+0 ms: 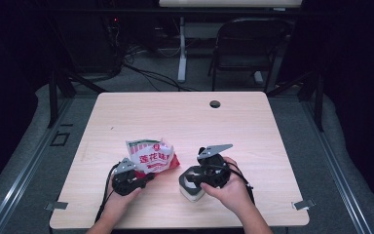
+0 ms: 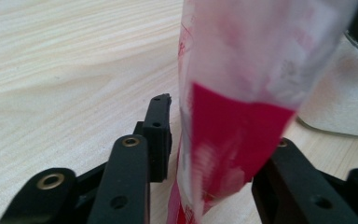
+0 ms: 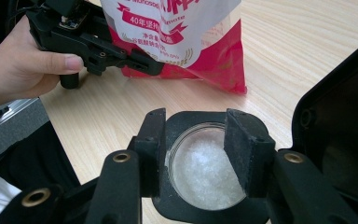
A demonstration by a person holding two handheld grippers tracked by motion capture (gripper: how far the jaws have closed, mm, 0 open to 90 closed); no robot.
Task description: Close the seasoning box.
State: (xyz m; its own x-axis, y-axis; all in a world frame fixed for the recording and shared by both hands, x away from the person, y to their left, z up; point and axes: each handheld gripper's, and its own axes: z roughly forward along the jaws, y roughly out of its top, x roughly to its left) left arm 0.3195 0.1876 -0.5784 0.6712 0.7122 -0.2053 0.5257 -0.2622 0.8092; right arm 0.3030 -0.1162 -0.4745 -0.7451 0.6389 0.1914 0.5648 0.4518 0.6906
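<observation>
A red and white printed bag (image 1: pixel 151 156) stands on the wooden table (image 1: pixel 185 117), left of centre. My left gripper (image 1: pixel 150 176) is at the bag's near lower corner. In the left gripper view the bag (image 2: pixel 233 93) sits between the jaws of my left gripper (image 2: pixel 221 126), and a thin gap shows beside the left finger (image 2: pixel 161 135), so it is open. My right gripper (image 3: pixel 196 116) is shut on a small jar (image 3: pixel 205 172) of white crystals, whose black flip lid (image 3: pixel 335 140) stands open. The jar (image 1: pixel 191 189) rests on the table to the right of the bag.
A cable hole (image 1: pixel 215 104) sits near the table's far edge. Behind the table stand a folding chair (image 1: pixel 246 44) and a white desk leg (image 1: pixel 181 53). Bare tabletop lies beyond the bag and to the right of the jar.
</observation>
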